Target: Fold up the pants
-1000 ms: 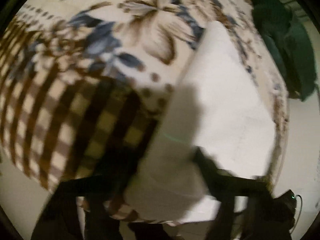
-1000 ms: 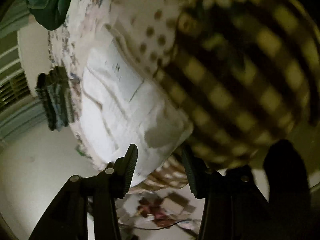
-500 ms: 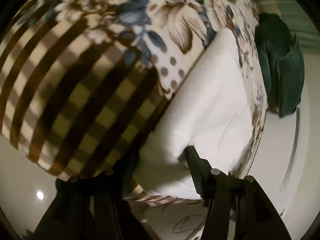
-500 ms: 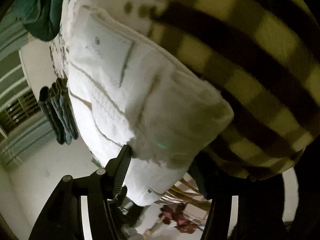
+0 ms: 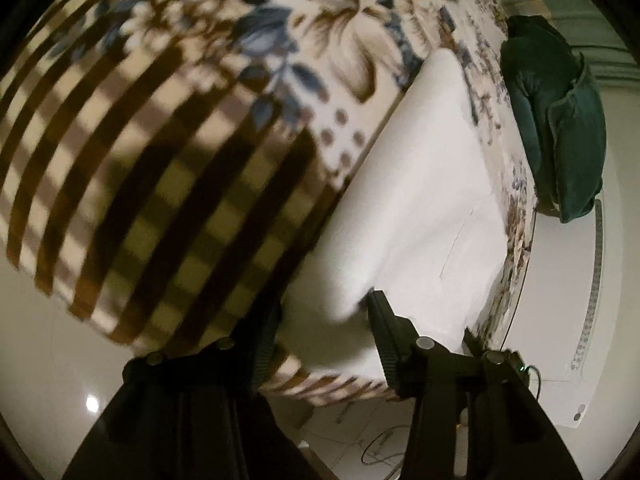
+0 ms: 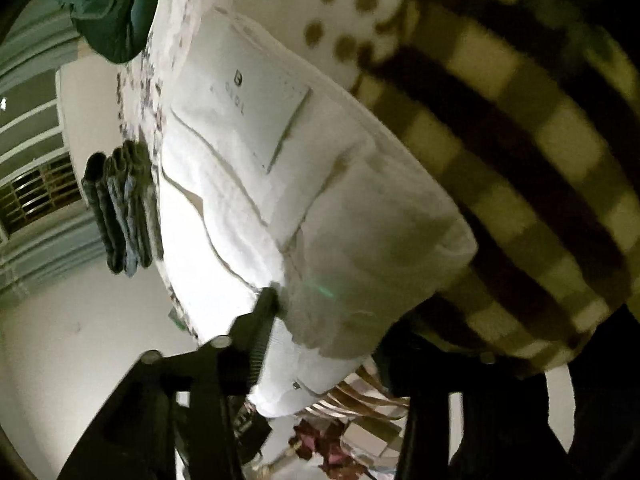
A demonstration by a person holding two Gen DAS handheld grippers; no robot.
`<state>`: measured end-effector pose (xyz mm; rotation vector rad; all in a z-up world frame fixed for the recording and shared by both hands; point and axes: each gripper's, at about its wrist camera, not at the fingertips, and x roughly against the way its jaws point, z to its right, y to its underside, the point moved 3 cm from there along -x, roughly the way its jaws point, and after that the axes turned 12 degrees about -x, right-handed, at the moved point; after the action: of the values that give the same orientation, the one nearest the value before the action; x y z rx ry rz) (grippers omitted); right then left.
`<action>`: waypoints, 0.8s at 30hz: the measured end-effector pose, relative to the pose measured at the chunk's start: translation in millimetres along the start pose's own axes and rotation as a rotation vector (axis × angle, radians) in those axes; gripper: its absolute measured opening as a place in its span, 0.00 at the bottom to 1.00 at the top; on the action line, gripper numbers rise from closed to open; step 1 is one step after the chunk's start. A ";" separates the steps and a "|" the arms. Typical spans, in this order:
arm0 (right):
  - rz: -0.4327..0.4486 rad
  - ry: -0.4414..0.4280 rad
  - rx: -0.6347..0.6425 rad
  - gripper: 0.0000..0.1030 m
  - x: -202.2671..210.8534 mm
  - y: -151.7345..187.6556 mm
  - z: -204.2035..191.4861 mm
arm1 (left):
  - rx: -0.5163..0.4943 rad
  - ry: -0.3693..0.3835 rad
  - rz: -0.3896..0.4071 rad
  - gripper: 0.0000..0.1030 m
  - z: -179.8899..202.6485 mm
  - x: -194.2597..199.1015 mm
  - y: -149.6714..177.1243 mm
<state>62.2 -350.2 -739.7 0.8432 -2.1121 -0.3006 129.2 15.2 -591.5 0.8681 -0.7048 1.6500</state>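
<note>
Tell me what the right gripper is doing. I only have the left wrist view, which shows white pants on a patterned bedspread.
Observer: The right gripper has the folded end of the pants between its fingers, and its jaws have just been closing.
Operator: Are both pads pressing?
Observer: The near finger touches the cloth. The far one is in shadow, so I cannot tell.
Operator: Which side of the pants is up?
Observer: The side with a lettered patch.

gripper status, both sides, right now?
Left gripper: shut on the white pants, near edge bunched between the jaws.
Right gripper: jaws have just been closing, shut on the folded corner of the white pants.
</note>
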 end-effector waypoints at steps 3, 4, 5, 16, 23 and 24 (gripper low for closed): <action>-0.011 -0.043 0.013 0.56 -5.7 -3.6 6.0 | -0.027 -0.004 0.048 0.50 6.9 -8.1 -13.2; -0.013 -0.055 0.017 0.57 -7.7 -4.5 6.2 | -0.028 0.008 0.064 0.51 8.6 -12.8 -17.9; -0.015 -0.065 0.023 0.58 -8.5 -4.6 8.4 | -0.028 0.005 0.071 0.52 8.7 -15.3 -19.2; -0.082 -0.189 0.064 0.74 -8.6 -1.3 6.4 | -0.031 0.057 0.056 0.72 14.3 -40.9 -42.1; -0.099 -0.218 0.132 1.00 -25.6 -5.2 -31.8 | -0.047 0.073 0.033 0.74 17.8 -48.6 -50.8; -0.096 -0.223 0.147 1.00 -25.6 -4.0 -37.5 | -0.047 0.072 0.031 0.74 18.0 -48.5 -51.1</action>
<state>104.2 -333.5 -733.6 1.0406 -2.3262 -0.3047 189.1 -13.6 -621.0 0.7637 -0.7076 1.6776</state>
